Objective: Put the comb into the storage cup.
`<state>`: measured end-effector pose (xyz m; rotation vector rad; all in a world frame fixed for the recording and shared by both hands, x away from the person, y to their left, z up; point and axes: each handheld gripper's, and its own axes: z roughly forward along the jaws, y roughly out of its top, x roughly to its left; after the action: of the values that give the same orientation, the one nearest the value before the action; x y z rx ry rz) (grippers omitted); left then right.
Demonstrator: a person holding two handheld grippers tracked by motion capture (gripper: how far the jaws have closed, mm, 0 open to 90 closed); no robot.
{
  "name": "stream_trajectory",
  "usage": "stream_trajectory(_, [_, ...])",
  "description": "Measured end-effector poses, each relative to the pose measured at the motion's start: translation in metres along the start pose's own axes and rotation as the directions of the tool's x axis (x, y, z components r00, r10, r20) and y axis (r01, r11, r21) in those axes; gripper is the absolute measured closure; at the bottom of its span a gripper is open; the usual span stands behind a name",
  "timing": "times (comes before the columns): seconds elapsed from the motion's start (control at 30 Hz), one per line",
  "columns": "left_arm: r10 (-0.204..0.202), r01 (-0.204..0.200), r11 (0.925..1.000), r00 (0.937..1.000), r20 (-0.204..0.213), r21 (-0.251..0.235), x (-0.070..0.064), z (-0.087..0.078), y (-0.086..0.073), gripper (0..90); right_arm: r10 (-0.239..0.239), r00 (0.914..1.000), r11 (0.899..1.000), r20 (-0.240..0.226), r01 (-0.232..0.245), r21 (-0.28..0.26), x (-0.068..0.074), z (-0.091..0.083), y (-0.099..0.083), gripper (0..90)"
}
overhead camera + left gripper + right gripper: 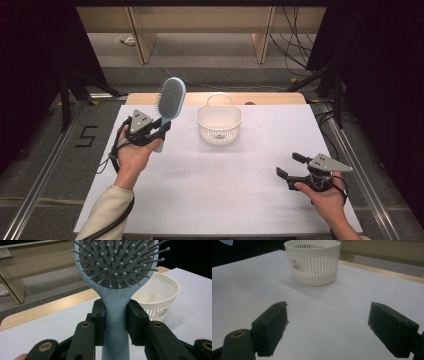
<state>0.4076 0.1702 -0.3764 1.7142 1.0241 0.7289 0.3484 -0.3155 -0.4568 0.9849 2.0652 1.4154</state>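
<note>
The light blue hairbrush [169, 102] is already lifted off the table. It stands almost upright in the air on the left side, a little to the left of the white basket [219, 125], with the bristle head on top and tilted toward the far side. The left gripper [161, 129] pinches its handle, and the 2 jaws press on it from both sides. So the picking up looks finished to me. What is left, I think, is to carry the brush to the right and lower it into the basket, then let it go. The basket seems to hold nothing yet, as far as I can see into it.

The right gripper [291, 165] waits near the right edge of the white table [260, 200], on the near side, with its jaws spread wide and nothing between them.

The left gripper view gives the hold in detail: the handle of the hairbrush [116, 315] sits straight between the 2 black pads, just below the neck, and the basket [160, 293] is behind it to the right. From the high view this contact is too small to judge. The right gripper view shows the slotted wall of the basket [313, 265] from the side with a small label on it, and the bare table before the open jaws.
</note>
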Motion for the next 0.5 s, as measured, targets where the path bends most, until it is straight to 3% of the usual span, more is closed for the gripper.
stream_trajectory(0.5, [-0.005, 0.005, 1.0, 1.0, 0.002, -0.001, -0.0017, 0.0029, 0.0018, 69.6, 0.0, 1.0, 1.0, 0.002, 0.0, 0.002, -0.0002, -0.0001, 0.0, 16.8])
